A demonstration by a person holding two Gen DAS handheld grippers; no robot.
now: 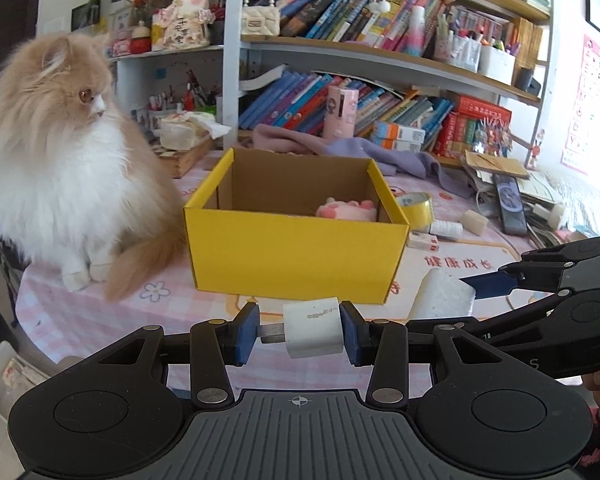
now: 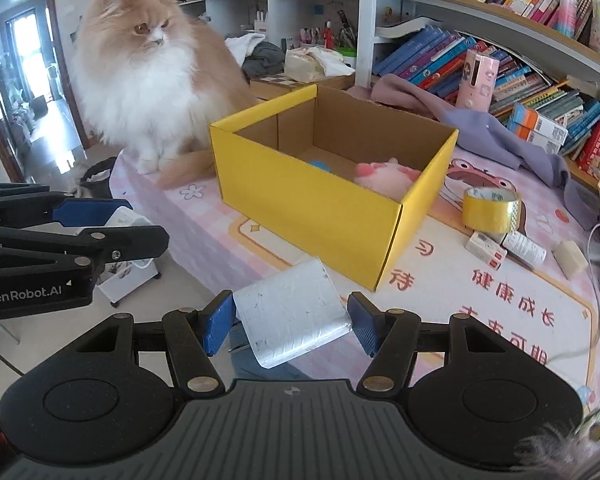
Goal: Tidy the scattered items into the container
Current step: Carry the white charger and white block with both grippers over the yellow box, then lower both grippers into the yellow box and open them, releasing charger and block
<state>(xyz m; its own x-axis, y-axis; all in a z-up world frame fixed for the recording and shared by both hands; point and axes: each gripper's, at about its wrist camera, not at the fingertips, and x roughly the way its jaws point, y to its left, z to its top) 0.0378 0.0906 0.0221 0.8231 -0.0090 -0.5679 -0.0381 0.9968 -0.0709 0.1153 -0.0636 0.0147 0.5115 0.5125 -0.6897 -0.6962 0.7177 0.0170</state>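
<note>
My left gripper (image 1: 300, 334) is shut on a small white plug charger (image 1: 312, 332), its metal prongs pointing at the left pad. It hangs just in front of the yellow cardboard box (image 1: 296, 256). My right gripper (image 2: 292, 326) is shut on a white rectangular block (image 2: 296, 316), near the box's (image 2: 312, 208) front corner. A pink plush toy (image 2: 384, 178) and a small blue thing (image 2: 320, 166) lie inside the box. Right of the box on the table are a yellow tape roll (image 2: 490, 210), a small white-and-red box (image 2: 486, 250), a white roll (image 2: 524, 248) and a beige block (image 2: 570, 264).
A fluffy cream and white cat (image 1: 60, 160) sits on the table close to the box's left side. A purple cloth (image 2: 500, 128) lies behind the box, below bookshelves (image 1: 380, 60) crammed with books. A pink patterned cloth covers the table (image 2: 480, 300). The floor drops off at left.
</note>
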